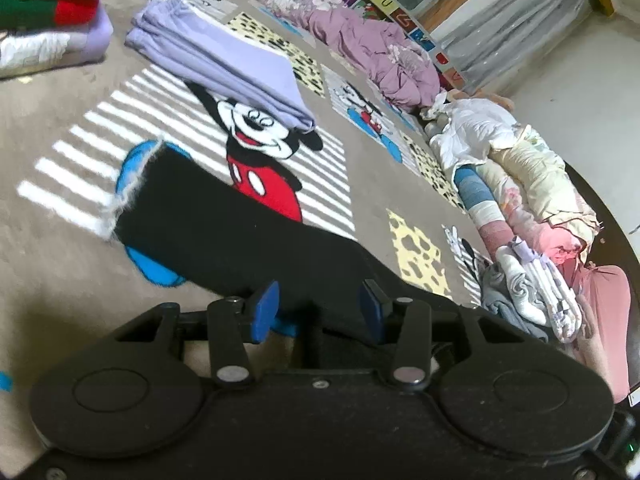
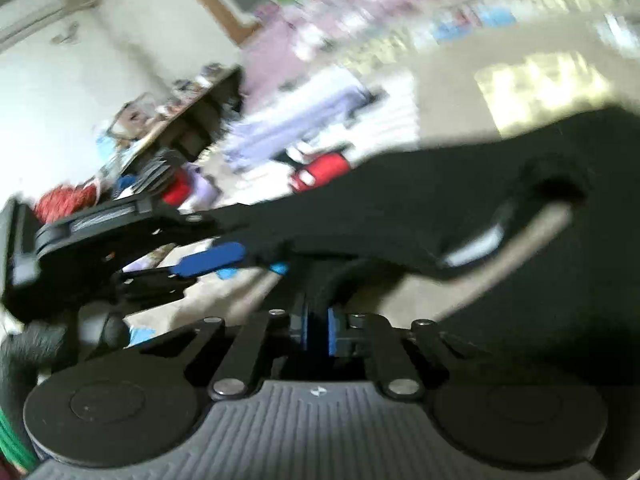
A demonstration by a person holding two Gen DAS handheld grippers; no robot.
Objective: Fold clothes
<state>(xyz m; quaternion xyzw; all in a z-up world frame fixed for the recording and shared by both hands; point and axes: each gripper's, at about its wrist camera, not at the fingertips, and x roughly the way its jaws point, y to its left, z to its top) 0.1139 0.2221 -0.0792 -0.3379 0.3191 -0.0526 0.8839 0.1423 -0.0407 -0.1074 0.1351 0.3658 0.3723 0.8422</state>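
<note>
In the left wrist view, the left claw (image 1: 318, 306) is being held with its blue pads apart, nothing between them, just over the near end of a black garment (image 1: 208, 220) that is lying as a long band across the cartoon-mouse rug (image 1: 60, 208). Its far end, edged with pale frayed fuzz, is reaching toward the rug's left side, and its near end is running under the claw. The step is judged to be a fold or a smoothing of this black piece; for it to be done well, the open pads are best being brought down on one layer edge only, so that the rug pile is not being caught with the cloth, and the band is best being kept flat and straight while it is being turned over. A folded lilac garment (image 1: 224, 60) is lying further up the rug, and a stack of folded clothes (image 1: 48, 24) is sitting at the far left corner; bundled bedding (image 1: 532, 184) is lining the right edge. In the right wrist view, heavily blurred by motion, the right claw (image 2: 317, 334) is being held with its pads drawn together on a fold of the black garment (image 2: 460, 208), which is being lifted clear of the rug and is draping to the right. The left claw (image 2: 208, 262) is being seen at the left, its blue pad beside the cloth; whether it is touching cannot be told. Tension is best being kept even, so that the pinched fold is not slipping.
</note>
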